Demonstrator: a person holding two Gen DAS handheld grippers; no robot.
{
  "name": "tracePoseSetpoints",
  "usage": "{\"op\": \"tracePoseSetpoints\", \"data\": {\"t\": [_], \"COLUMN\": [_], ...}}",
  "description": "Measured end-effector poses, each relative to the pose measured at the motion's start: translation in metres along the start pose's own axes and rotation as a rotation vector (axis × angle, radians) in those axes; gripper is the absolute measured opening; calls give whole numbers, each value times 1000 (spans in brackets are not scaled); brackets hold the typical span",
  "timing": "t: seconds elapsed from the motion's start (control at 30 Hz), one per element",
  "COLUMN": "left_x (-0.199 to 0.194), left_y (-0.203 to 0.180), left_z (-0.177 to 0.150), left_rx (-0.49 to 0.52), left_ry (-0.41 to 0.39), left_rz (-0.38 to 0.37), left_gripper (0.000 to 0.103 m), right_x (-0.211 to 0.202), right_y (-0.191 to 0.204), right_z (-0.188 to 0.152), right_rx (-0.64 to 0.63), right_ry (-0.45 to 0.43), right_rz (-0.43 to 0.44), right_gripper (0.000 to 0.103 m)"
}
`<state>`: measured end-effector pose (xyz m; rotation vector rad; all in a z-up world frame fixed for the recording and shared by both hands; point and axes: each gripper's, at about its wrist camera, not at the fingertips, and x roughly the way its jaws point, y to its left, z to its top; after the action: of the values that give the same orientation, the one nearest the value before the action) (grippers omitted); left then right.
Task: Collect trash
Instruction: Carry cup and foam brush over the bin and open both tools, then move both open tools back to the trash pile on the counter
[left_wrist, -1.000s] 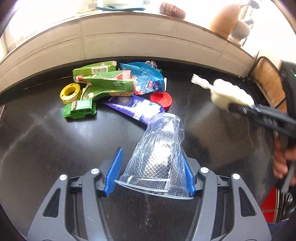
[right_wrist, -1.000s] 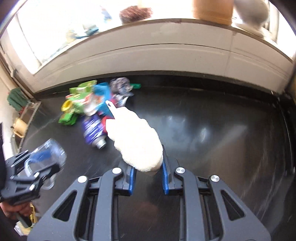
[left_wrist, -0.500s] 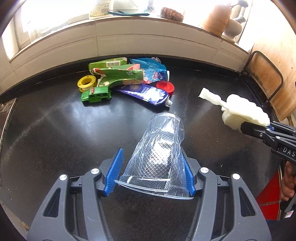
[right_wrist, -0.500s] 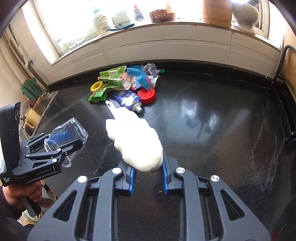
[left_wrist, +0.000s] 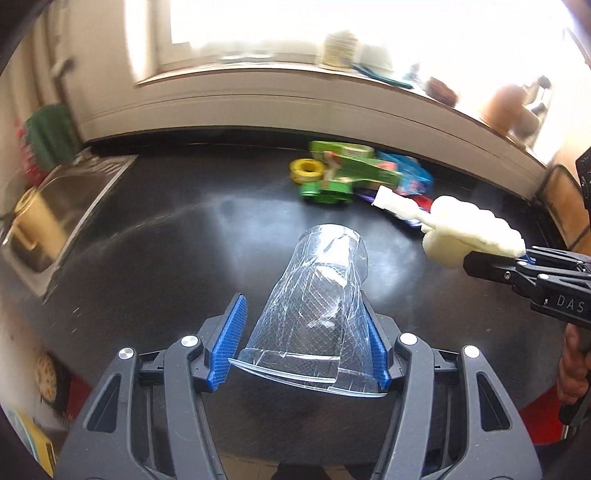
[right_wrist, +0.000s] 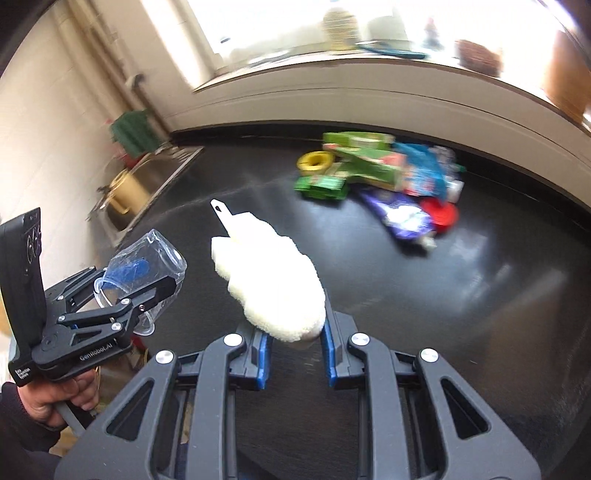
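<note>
At lower centre of the left view, left gripper (left_wrist: 301, 347) pinches a crushed clear cup (left_wrist: 317, 306); right gripper (right_wrist: 293, 345) clamps a fluffy white duster (right_wrist: 271, 282). Two bits picked up, neither binned yet. Trash pile (right_wrist: 384, 177) w/ wrappers sits upper right on counter (right_wrist: 480, 314): most left.

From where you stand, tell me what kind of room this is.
Most likely a home kitchen: a dark countertop runs into a steel sink holding a brass pot, beneath a windowsill cluttered with jars.

Trash pile (left_wrist: 364, 179) lies on the counter (left_wrist: 184, 258) near the backsplash, sink (left_wrist: 55, 206) left.
</note>
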<state>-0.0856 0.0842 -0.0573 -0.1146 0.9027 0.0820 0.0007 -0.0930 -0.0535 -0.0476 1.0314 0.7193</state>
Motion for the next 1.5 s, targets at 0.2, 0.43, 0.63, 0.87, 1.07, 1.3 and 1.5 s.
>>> {"op": "tracePoseSetpoints", "data": {"t": [0.2,0.43,0.63,0.87,1.07,1.3,1.5], "left_x": [-35,-66,-71,-32,6,23,28], "left_y": [74,161,225,271,301,318,322], "left_z": [-44,-121,-192,-245,-281,-302,-306], "left_rx": [-172,-405,-567,-676,-761,-828,-823], "left_ry": [-2,43,91,142,186,212,229], "left_rz": [143,289,339,311,289,252,237], "left_gripper": [58,58,58,58,58,58,70], "right_x": [47,107,162,222,261,290,288], "right_y": [89,201,291,360,393,407,411], "right_z": [11,-8,-41,-70,-94,-104,-99], "right_rx": [-139,-298,-395,-471,-596,-636,-675], "right_ry": [100,255,392,477,495,540,518], "right_rz": [155,268,297,243,183,148,147], "right_gripper": [23,23,23,23,23,23,51]}}
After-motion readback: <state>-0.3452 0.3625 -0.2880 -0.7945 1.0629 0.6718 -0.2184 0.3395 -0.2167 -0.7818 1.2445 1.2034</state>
